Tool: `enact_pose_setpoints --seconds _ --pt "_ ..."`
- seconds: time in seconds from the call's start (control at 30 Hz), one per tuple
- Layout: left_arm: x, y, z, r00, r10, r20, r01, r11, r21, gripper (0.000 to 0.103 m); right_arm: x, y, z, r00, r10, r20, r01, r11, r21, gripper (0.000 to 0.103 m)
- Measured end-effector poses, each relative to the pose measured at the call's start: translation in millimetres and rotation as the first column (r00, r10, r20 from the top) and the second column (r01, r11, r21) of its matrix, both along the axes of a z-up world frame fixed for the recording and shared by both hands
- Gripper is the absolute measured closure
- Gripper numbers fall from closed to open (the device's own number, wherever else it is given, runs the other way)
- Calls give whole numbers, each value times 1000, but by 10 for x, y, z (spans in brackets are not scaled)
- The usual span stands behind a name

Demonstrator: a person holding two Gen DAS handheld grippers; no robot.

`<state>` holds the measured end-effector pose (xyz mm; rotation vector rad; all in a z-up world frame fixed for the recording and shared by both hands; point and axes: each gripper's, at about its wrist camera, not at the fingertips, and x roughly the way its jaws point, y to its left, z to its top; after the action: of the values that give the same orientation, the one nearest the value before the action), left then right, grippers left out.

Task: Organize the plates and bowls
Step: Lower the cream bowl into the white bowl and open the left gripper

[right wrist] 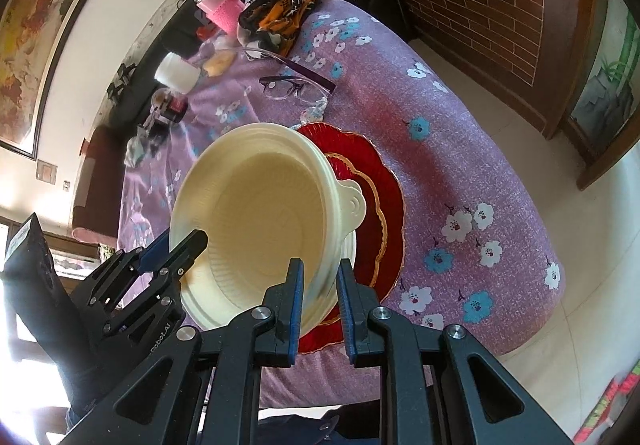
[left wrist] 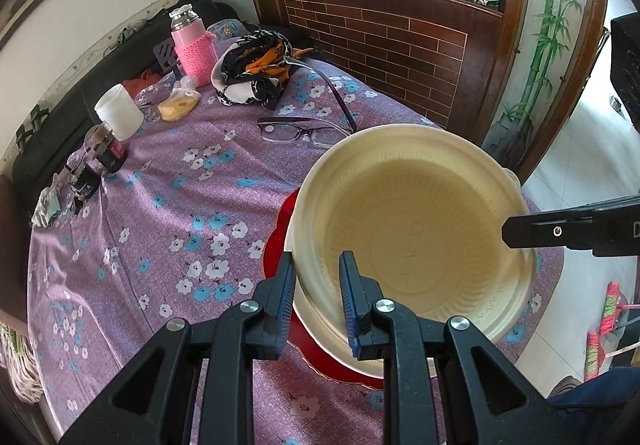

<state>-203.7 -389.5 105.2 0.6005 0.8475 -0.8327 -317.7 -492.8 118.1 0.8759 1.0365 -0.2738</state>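
Note:
A cream plastic bowl with a small tab handle hangs tilted, held by both grippers at its rim. My left gripper is shut on the near rim, one pad inside the bowl and one outside; it also shows at the left of the right wrist view. My right gripper is shut on the opposite rim, and its finger reaches in from the right. Under the bowl lies a second cream bowl on a red plate with a gold scalloped edge.
The purple flowered tablecloth covers a round table. Spectacles lie just beyond the bowls. Further back stand a white jar, a pink-sleeved bottle and a patterned cloth. The table edge drops to tiled floor on the right.

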Motion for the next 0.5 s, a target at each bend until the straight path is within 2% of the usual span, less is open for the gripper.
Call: enact_pose_setpoints --seconds 0.5 --pt "-5 24 21 1000 1 14 -1 1000 -2 81 -29 31 20 1000 -1 -6 1 1000 -11 84"
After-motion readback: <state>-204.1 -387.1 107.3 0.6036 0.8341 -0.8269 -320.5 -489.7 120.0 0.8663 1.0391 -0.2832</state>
